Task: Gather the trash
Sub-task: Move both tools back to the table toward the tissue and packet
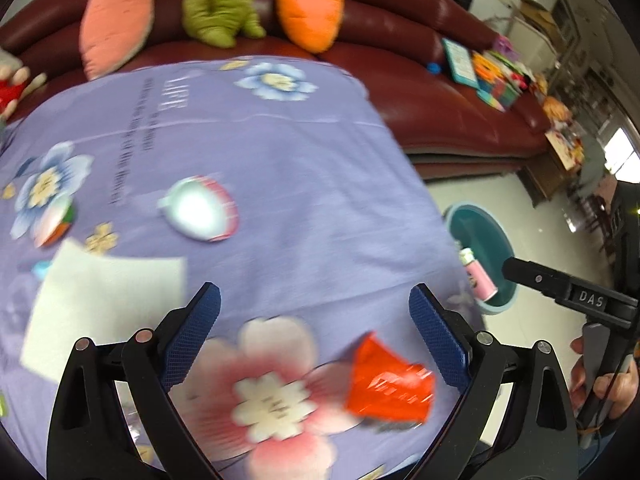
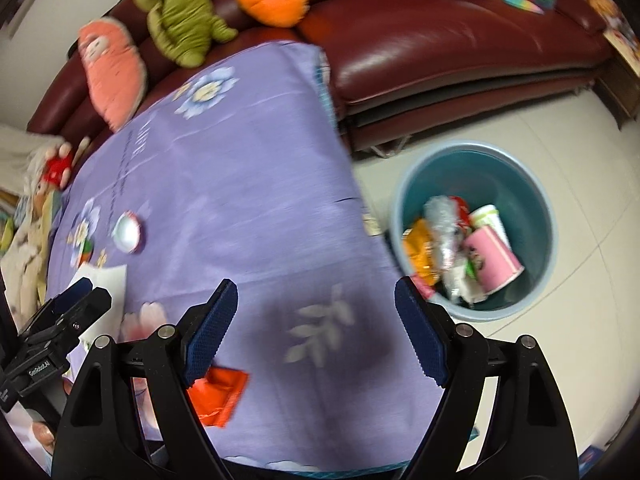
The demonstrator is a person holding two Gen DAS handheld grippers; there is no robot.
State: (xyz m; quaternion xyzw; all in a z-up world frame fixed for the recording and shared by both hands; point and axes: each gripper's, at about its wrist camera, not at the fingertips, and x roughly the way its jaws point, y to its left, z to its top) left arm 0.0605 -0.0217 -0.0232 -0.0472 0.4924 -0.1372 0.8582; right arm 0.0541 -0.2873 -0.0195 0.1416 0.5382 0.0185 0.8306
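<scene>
A red wrapper (image 1: 388,384) lies on the purple flowered tablecloth (image 1: 280,168) near the front edge; it also shows in the right wrist view (image 2: 218,394). A foil cup lid (image 1: 200,208) and a white paper sheet (image 1: 104,300) lie further left. My left gripper (image 1: 314,320) is open and empty above the cloth, the wrapper just inside its right finger. My right gripper (image 2: 316,316) is open and empty over the table's right edge. A teal bin (image 2: 476,228) on the floor holds a pink cup (image 2: 494,260) and several wrappers.
A dark red sofa (image 2: 440,48) behind the table carries plush toys (image 1: 308,8) and books (image 1: 492,76). A small striped lid (image 1: 54,220) lies at the table's left. The bin stands on a pale tiled floor (image 2: 580,340) right of the table.
</scene>
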